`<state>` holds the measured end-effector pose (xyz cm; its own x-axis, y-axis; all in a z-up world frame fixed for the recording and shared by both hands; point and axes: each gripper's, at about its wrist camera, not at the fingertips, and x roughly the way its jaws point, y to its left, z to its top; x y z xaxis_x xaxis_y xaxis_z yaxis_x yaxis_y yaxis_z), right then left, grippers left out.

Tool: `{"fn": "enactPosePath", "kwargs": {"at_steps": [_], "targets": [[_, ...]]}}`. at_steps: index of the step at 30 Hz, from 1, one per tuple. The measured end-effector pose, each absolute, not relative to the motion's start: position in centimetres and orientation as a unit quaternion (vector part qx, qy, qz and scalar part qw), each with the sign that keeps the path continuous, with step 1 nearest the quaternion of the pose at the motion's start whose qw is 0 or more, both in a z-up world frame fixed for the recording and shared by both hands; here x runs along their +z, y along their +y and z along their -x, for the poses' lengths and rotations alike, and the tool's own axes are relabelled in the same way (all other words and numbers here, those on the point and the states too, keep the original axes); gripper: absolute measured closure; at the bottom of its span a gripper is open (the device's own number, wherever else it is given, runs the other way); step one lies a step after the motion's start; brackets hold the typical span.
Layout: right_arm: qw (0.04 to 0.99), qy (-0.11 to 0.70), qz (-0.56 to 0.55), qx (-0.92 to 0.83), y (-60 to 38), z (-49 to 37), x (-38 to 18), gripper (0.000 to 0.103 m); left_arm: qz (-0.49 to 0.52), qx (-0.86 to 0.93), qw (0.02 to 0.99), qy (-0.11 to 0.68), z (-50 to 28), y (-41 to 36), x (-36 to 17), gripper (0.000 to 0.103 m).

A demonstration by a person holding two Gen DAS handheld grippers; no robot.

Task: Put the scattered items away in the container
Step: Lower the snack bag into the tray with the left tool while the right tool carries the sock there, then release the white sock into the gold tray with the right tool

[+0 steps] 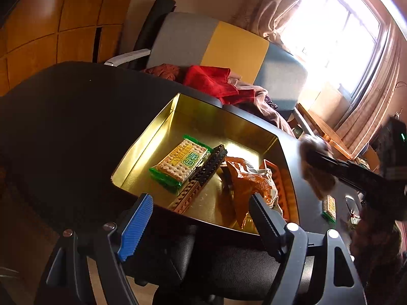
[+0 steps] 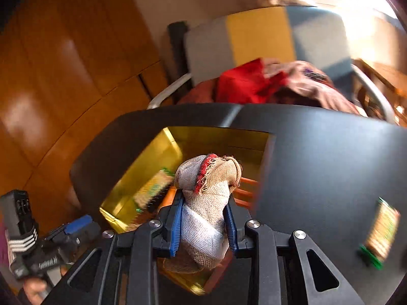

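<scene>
Burlap pouch (image 2: 206,203) pinched in right claw (image 2: 203,218), over gold tin (image 2: 142,178) — next: drop it in. Left claw (image 1: 201,216) spread, empty.

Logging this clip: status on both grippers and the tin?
Left gripper open, empty, at tin's near edge. Right gripper shut on rolled burlap cloth, above gold tin. Cracker pack out on black table. Nothing blocking the tin.

Sunlit curtained window (image 1: 338,33), wood-panelled wall (image 1: 51,20), striped chair (image 1: 229,50).
</scene>
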<state>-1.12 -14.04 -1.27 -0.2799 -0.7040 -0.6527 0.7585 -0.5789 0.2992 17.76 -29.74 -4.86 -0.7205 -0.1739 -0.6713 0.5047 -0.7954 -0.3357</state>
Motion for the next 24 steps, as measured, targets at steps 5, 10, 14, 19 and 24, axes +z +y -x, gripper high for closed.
{"fn": "enactPosePath", "kwargs": {"at_steps": [5, 10, 14, 19, 24], "targets": [[0.487, 0.08, -0.417, -0.763, -21.8, 0.1, -3.5, 0.073, -0.32, -0.886, 0.196, 0.271, -18.6, -30.6, -5.2, 0.024], [0.483, 0.117, -0.447, -0.744, -25.2, -0.3, -6.6, 0.071, -0.32, -0.88, 0.205, 0.284, -19.4, -31.5, -5.8, 0.024], [0.481, 0.112, -0.469, -0.732, -25.2, -0.1, -7.7, 0.062, -0.319, -0.877, 0.211, 0.291, -19.6, -32.0, -6.0, 0.024], [0.479, 0.089, -0.472, -0.735, -23.9, 0.3, -7.3, 0.057, -0.317, -0.877, 0.21, 0.294, -19.4, -31.9, -5.8, 0.024], [0.477, 0.047, -0.452, -0.752, -21.6, 0.8, -5.1, 0.054, -0.319, -0.882, 0.202, 0.281, -19.1, -30.8, -5.2, 0.024]]}}
